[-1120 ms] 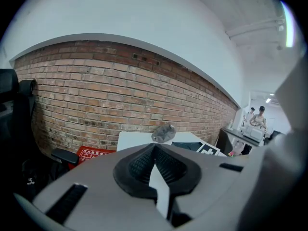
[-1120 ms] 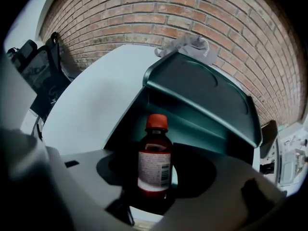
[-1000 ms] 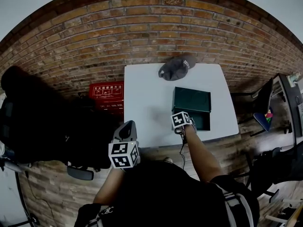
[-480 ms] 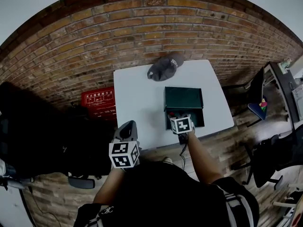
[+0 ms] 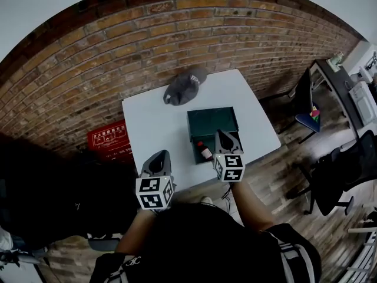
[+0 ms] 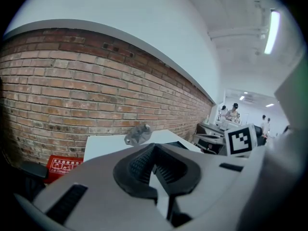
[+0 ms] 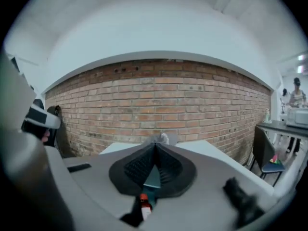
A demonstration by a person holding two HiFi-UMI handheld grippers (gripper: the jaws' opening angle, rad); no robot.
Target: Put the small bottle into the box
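Observation:
The small bottle (image 5: 204,151), dark with a red cap, lies inside the open dark green box (image 5: 210,124) on the white table (image 5: 150,125). My right gripper (image 5: 227,139) hovers over the box's front right part, just right of the bottle and not touching it. Its jaws are shut with nothing between them. In the right gripper view the bottle (image 7: 143,207) and a strip of the box (image 7: 153,178) show through the gap under the closed right gripper (image 7: 155,147). My left gripper (image 5: 157,160) is held above the table's front edge, shut and empty; its jaws meet in the left gripper view too (image 6: 153,149).
A grey cap (image 5: 184,85) lies at the table's far edge near the brick wall. A red crate (image 5: 108,138) stands on the floor left of the table. Dark chairs (image 5: 347,175) and a desk stand to the right.
The right gripper has drawn back toward the box's front and its jaws have shut empty. The bottle now lies in full view in the box. The left gripper has barely moved.

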